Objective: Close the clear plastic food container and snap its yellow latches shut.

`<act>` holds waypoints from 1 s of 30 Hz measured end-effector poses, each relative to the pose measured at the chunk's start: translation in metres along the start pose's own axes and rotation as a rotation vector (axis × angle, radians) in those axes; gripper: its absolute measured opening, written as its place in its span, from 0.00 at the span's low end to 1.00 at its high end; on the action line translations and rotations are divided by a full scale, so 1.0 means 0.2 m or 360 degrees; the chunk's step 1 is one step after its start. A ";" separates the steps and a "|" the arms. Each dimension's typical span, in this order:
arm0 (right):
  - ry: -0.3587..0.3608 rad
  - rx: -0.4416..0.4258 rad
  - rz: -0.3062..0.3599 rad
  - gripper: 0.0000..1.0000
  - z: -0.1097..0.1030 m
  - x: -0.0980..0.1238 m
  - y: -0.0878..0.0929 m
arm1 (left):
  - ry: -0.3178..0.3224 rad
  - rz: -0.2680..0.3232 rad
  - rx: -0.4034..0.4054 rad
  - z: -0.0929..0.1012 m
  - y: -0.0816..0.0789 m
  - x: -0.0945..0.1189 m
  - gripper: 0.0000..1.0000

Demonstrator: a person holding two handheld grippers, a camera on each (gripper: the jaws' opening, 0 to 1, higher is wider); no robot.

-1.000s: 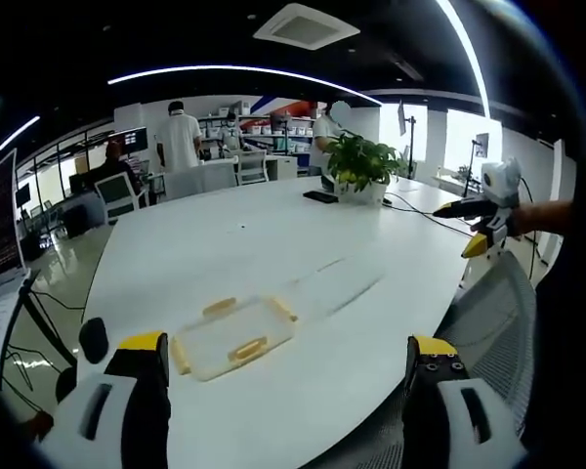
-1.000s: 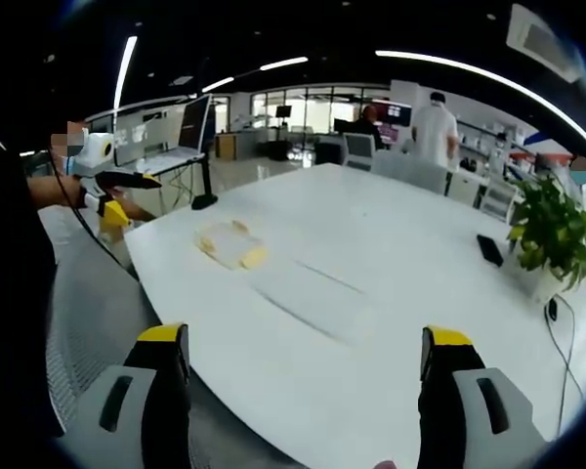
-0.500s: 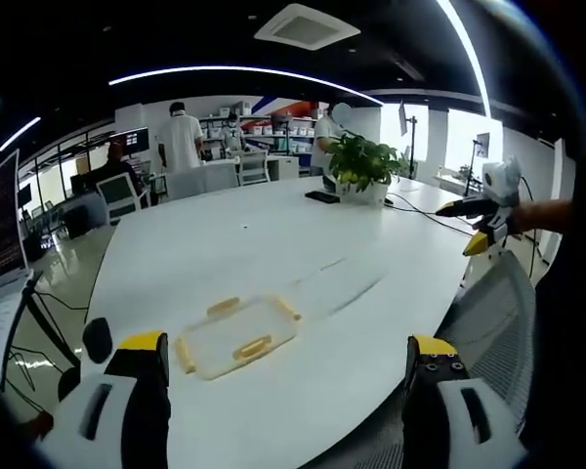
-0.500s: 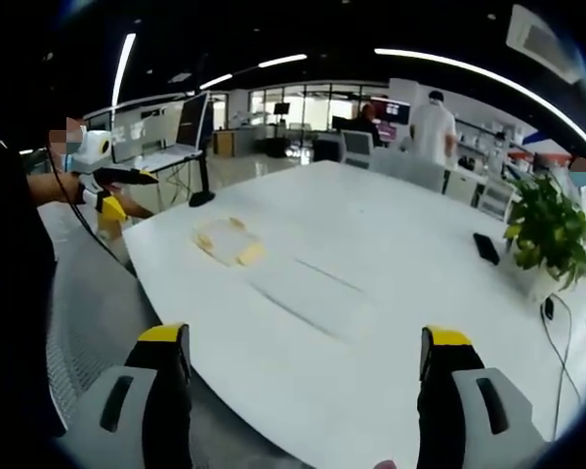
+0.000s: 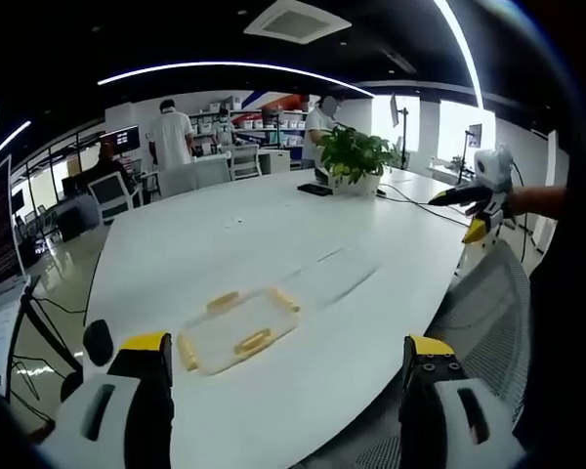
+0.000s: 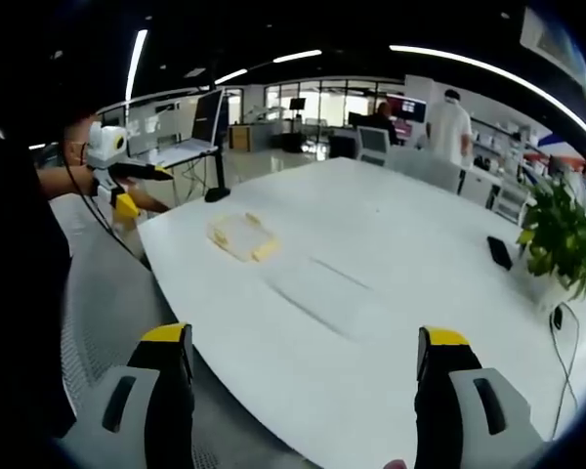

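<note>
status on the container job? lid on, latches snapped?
Done: lid looks seated on the clear container; whether its yellow latches are snapped can't be told. In hand: nothing; left tongs and right tongs are open, short of it. Left: reach in, press latches.

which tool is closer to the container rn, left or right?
The left tool. The clear container lies just beyond its open jaws, while from the right tool it sits far across the white table.
</note>
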State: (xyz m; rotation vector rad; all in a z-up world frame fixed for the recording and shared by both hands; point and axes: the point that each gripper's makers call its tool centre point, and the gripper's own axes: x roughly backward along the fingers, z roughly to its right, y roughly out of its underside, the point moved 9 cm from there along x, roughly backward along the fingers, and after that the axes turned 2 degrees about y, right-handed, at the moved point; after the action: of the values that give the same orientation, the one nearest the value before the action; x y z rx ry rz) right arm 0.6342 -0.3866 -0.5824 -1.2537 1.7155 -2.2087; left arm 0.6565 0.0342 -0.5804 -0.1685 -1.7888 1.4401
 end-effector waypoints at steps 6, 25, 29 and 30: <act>-0.0071 0.0086 -0.0029 0.93 0.01 0.00 -0.06 | 0.0021 -0.0009 0.0007 -0.04 -0.01 0.01 0.95; -0.0285 0.0260 -0.0078 0.90 0.04 -0.14 -0.20 | 0.0086 -0.0086 -0.0069 -0.16 -0.05 -0.04 0.94; -0.0327 0.0293 -0.0087 0.90 0.04 -0.18 -0.23 | 0.0095 -0.0099 -0.0072 -0.18 -0.04 -0.05 0.94; -0.0339 0.0306 -0.0090 0.89 0.04 -0.20 -0.23 | 0.0101 -0.0110 -0.0080 -0.19 -0.04 -0.06 0.93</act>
State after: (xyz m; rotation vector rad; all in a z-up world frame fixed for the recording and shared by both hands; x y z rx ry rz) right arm 0.6843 -0.3553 -0.5646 -1.4432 1.3725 -2.1194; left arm 0.6918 0.0542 -0.5787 -0.1746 -1.7632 1.3278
